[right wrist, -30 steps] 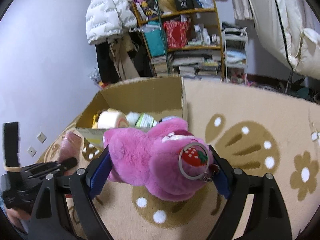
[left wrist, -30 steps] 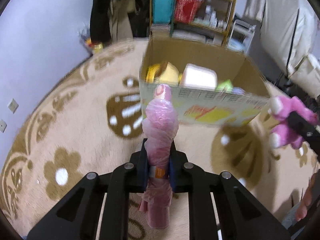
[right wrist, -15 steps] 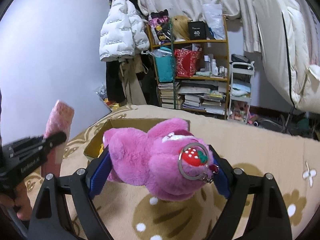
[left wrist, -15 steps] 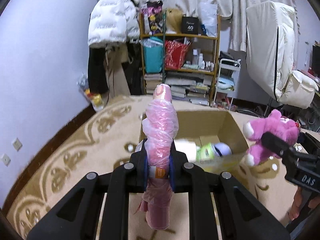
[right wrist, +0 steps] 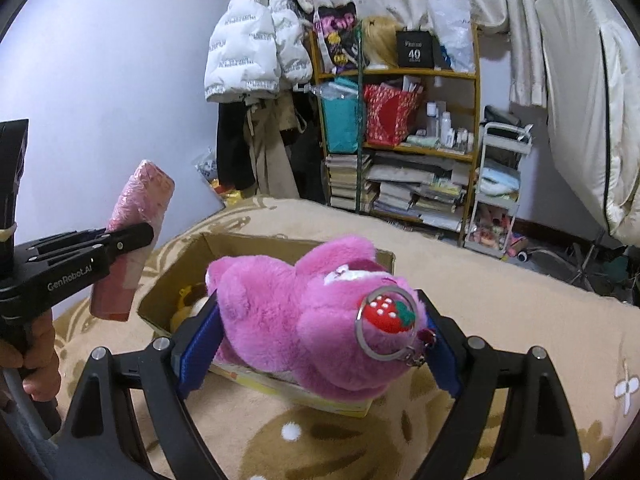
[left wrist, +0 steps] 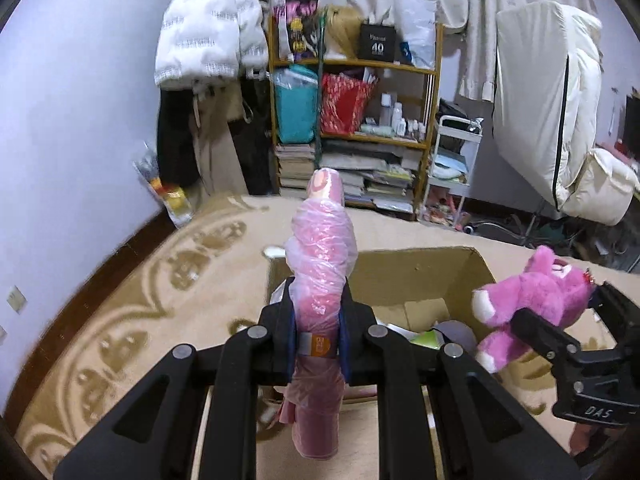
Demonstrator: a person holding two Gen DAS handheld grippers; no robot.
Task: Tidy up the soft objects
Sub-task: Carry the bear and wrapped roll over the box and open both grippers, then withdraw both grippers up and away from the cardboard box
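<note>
Pink plush bear (right wrist: 304, 316), bearing a strawberry keyring (right wrist: 386, 314), pinched between the widely spread right tongs (right wrist: 316, 344) above the near edge of the cardboard box (left wrist: 420, 280). Pink plastic-wrapped roll (left wrist: 320, 280), upright, clamped in the narrowly closed left tongs (left wrist: 318, 344) above the box's left end. The box rests on a beige patterned carpet (right wrist: 500, 300); a cluttered shelf (left wrist: 360, 128) stands beyond the box.

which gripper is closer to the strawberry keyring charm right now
Right. The strawberry charm hangs on the pink plush bear clamped in the right gripper. The left gripper is off to the side, shut on a plastic-wrapped pink roll.
</note>
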